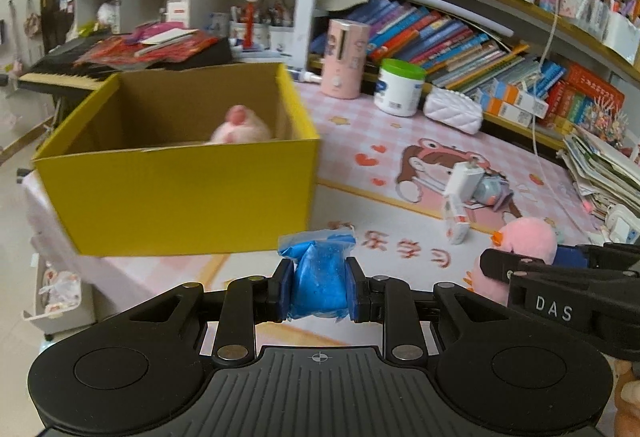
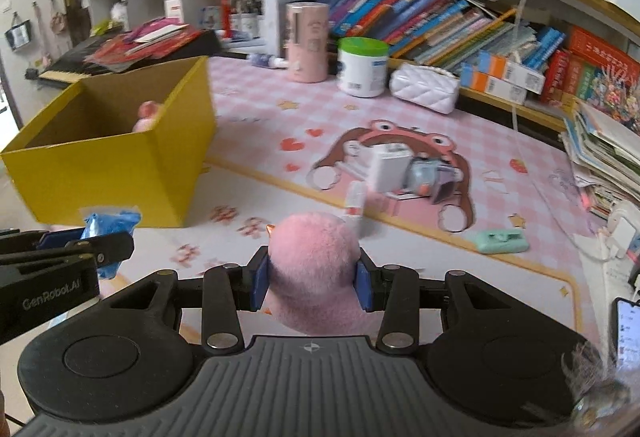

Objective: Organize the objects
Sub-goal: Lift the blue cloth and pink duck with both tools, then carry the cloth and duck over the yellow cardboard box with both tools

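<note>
At the mat's left edge stands the yellow box (image 1: 176,197), open-topped, with a pink plush (image 1: 240,127) lying inside. Your left gripper (image 1: 319,287) is clenched on a blue bag (image 1: 318,277), held above the mat's near edge, just short of the box. Your right gripper (image 2: 313,283) grasps a pink plush toy (image 2: 314,257) beside it. Mid-mat lie a white charger (image 2: 390,165) and a small tube (image 2: 354,203); a mint case (image 2: 500,241) rests nearer the right edge.

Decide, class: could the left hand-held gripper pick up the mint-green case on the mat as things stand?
Probably not: the left hand-held gripper is already shut on a blue bag, and the mint-green case lies beyond the right one.
</note>
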`<act>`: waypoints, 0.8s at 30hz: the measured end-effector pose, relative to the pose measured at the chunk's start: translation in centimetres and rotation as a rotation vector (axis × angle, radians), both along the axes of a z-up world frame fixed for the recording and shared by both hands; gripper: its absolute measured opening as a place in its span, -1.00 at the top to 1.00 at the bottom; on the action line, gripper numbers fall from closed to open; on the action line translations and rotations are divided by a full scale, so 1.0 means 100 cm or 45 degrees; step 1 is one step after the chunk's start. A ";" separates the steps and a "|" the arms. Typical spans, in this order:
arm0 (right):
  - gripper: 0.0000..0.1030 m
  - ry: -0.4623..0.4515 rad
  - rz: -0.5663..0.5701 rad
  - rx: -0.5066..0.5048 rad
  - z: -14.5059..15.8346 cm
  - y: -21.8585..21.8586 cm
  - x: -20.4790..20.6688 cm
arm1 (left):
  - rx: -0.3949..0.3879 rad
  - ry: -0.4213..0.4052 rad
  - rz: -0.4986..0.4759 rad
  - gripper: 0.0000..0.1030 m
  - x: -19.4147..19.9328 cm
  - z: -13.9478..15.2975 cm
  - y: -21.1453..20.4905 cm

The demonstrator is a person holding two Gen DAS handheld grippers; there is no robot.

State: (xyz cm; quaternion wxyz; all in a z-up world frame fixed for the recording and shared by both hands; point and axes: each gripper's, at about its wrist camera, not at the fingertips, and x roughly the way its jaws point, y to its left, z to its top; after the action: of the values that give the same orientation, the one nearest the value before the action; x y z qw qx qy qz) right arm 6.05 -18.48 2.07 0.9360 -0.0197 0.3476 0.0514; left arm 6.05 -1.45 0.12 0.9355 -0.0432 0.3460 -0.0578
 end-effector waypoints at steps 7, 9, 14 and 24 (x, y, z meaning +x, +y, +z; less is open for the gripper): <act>0.24 -0.005 0.072 0.006 0.003 0.046 -0.022 | 0.009 -0.020 0.058 0.52 -0.025 0.004 0.042; 0.23 -0.012 0.087 0.009 0.004 0.057 -0.027 | 0.012 -0.029 0.072 0.52 -0.031 0.006 0.052; 0.23 -0.030 0.128 0.015 0.006 0.082 -0.040 | 0.024 -0.050 0.106 0.52 -0.047 0.009 0.076; 0.23 -0.047 0.199 0.026 0.009 0.125 -0.057 | 0.037 -0.086 0.163 0.52 -0.071 0.015 0.115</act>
State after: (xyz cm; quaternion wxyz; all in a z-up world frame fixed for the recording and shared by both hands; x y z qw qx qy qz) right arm 0.39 -6.02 2.93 0.9356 -0.0383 0.3270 0.1275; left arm -1.07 10.02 1.61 0.9489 -0.0498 0.3115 0.0059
